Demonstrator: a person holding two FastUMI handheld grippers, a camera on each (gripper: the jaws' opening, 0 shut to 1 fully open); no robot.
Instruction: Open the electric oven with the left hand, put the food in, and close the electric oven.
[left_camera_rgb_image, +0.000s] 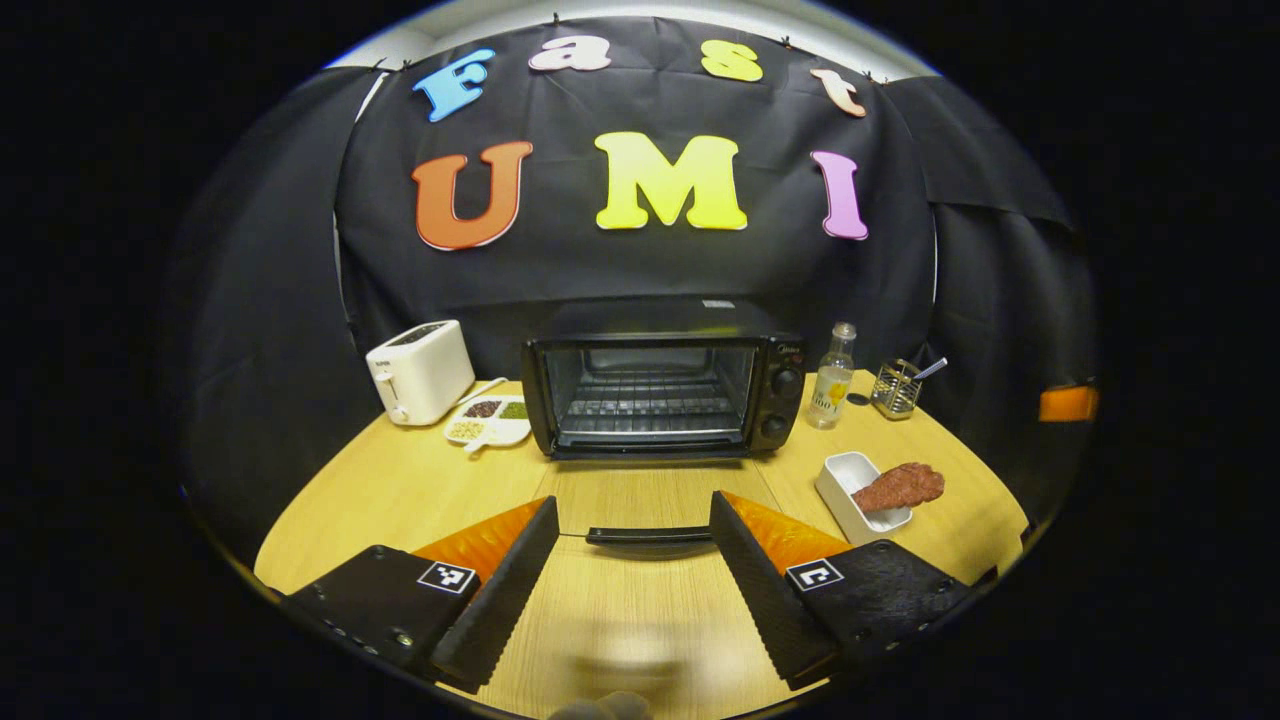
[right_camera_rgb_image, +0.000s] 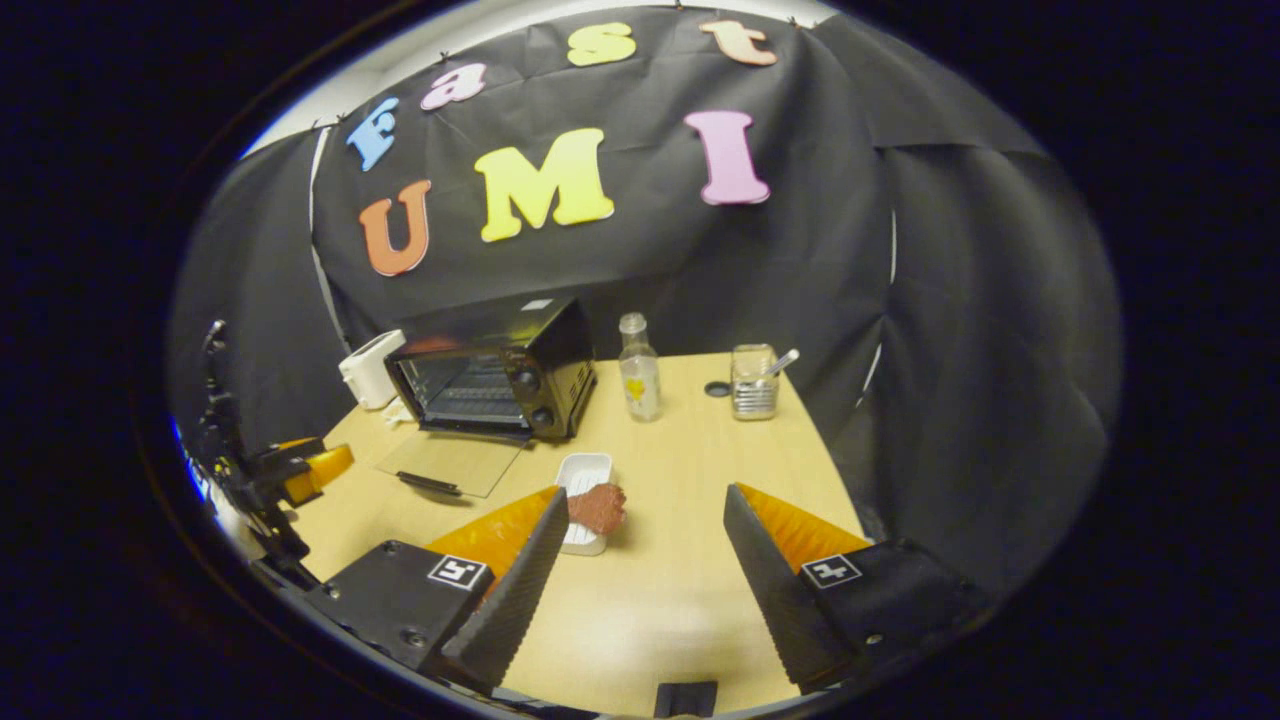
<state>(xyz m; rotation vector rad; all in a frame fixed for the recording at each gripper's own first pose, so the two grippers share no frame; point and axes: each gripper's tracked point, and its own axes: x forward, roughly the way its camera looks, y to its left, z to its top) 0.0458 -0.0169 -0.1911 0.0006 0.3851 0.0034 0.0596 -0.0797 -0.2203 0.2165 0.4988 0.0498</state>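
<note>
The black electric oven (left_camera_rgb_image: 660, 380) (right_camera_rgb_image: 495, 375) stands at the back of the wooden table, its glass door (left_camera_rgb_image: 650, 490) (right_camera_rgb_image: 455, 460) folded down flat. The door's black handle (left_camera_rgb_image: 650, 537) (right_camera_rgb_image: 430, 484) lies just past my left gripper (left_camera_rgb_image: 632, 515), between its spread fingertips; the gripper is open and empty. The brown piece of food (left_camera_rgb_image: 900, 487) (right_camera_rgb_image: 598, 507) rests across a white dish (left_camera_rgb_image: 840, 480) (right_camera_rgb_image: 583, 470) to the right of the door. My right gripper (right_camera_rgb_image: 645, 500) hovers open near the table's front, with the food beside its left fingertip. The left gripper (right_camera_rgb_image: 320, 465) also appears at the far left of the right gripper view.
A white toaster (left_camera_rgb_image: 420, 370) (right_camera_rgb_image: 368, 368) and a divided snack plate (left_camera_rgb_image: 490, 420) sit left of the oven. On the oven's right stand a clear bottle (left_camera_rgb_image: 832, 378) (right_camera_rgb_image: 638, 367), a small dark cap (right_camera_rgb_image: 716, 389) and a glass holder with a spoon (left_camera_rgb_image: 895, 388) (right_camera_rgb_image: 754, 382).
</note>
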